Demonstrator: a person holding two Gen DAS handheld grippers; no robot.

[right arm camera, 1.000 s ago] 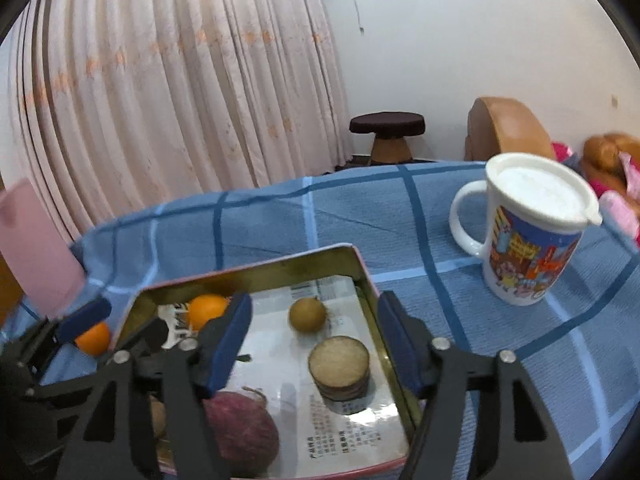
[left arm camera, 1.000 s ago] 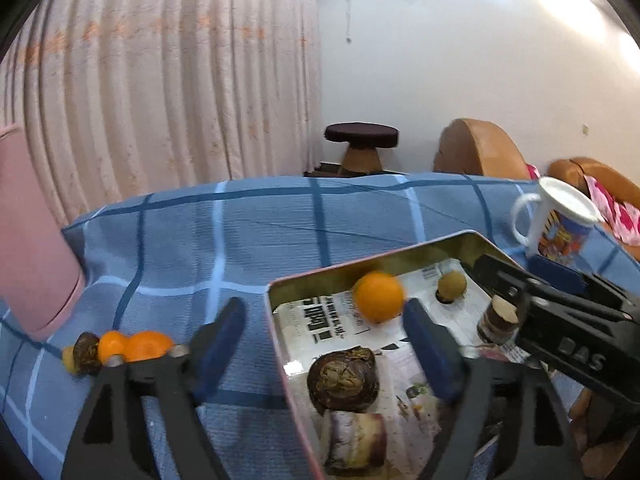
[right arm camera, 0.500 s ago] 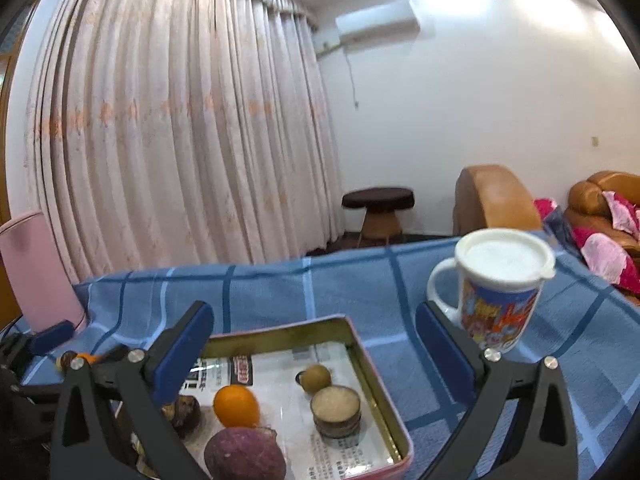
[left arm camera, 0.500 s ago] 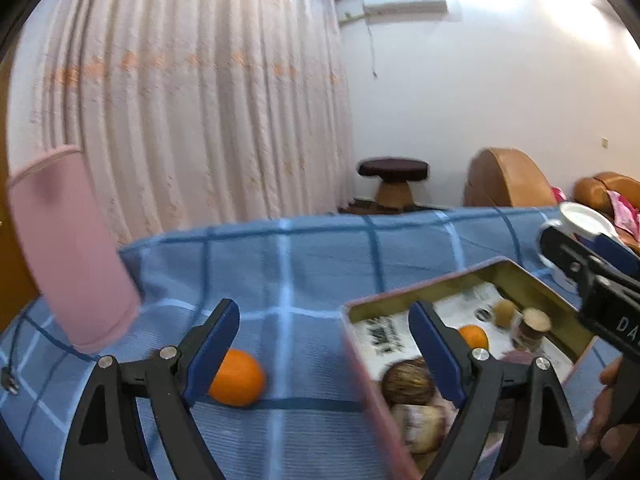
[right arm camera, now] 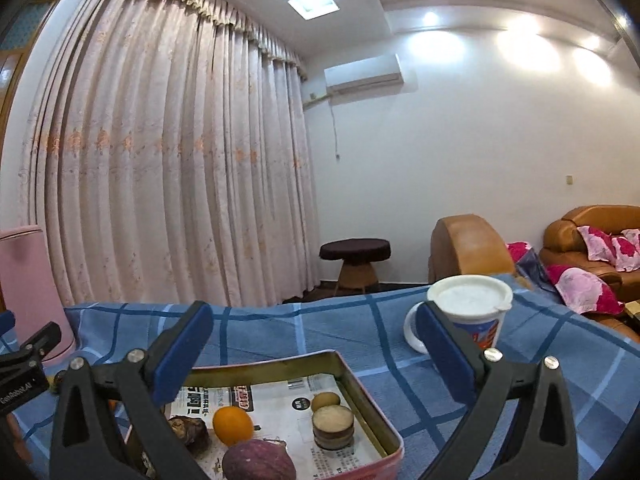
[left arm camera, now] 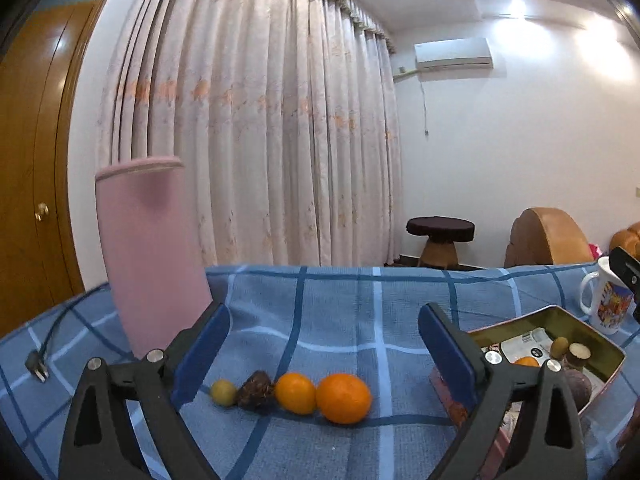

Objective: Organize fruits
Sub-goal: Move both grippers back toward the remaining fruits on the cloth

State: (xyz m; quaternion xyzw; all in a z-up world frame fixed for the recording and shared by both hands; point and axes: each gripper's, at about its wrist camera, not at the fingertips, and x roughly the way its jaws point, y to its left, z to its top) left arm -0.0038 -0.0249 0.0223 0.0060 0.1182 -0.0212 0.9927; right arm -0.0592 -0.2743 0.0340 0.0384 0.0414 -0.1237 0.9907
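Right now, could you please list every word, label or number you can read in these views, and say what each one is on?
"GeoRobot.A2", roughly, small and partly unclear: white print on the left gripper's black body.
Newspaper lining the tin tray: bold headlines and red-and-black labels, too blurred to read.
Mug: colourful printed picture, no readable words.
Nothing else carries readable text.

- Four fruits in a row [left arm camera: 294,394] on the tablecloth [left arm camera: 340,312], left of the tin [right arm camera: 356,384].
- Tin holds more fruit [right arm camera: 233,424] on newspaper [right arm camera: 280,404].
- Mug [right arm camera: 468,312] stands behind the tin, to its right.
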